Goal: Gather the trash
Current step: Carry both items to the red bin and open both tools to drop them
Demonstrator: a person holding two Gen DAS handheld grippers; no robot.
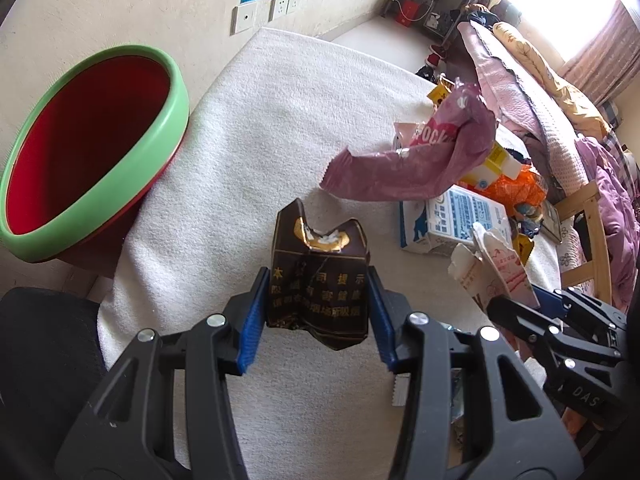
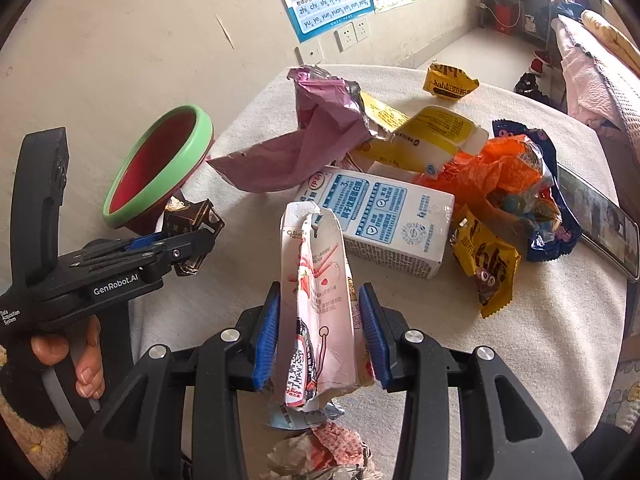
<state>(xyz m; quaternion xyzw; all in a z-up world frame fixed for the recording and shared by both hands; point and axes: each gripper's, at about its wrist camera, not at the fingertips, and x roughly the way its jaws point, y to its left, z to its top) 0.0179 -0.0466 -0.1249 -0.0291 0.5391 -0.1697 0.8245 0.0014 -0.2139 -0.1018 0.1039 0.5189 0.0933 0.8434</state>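
My left gripper (image 1: 318,312) is shut on a crumpled dark brown cigarette pack (image 1: 320,280) with gold lettering, held just above the white tablecloth (image 1: 240,128). The same pack (image 2: 192,220) and left gripper (image 2: 200,242) show at the left of the right wrist view. My right gripper (image 2: 320,332) is shut on a torn pink and white snack box (image 2: 316,312), which stands upright between the blue pads. That box (image 1: 496,268) shows at the right in the left wrist view. A red bin with a green rim (image 1: 88,148) stands left of the table.
A pile of trash lies on the table: a purple wrapper (image 2: 312,140), a white and blue carton (image 2: 384,216), a yellow box (image 2: 436,136), orange wrappers (image 2: 504,176), yellow packets (image 2: 486,268) and crumpled paper (image 2: 320,452). A phone (image 2: 600,216) lies at the right edge. A bed stands beyond.
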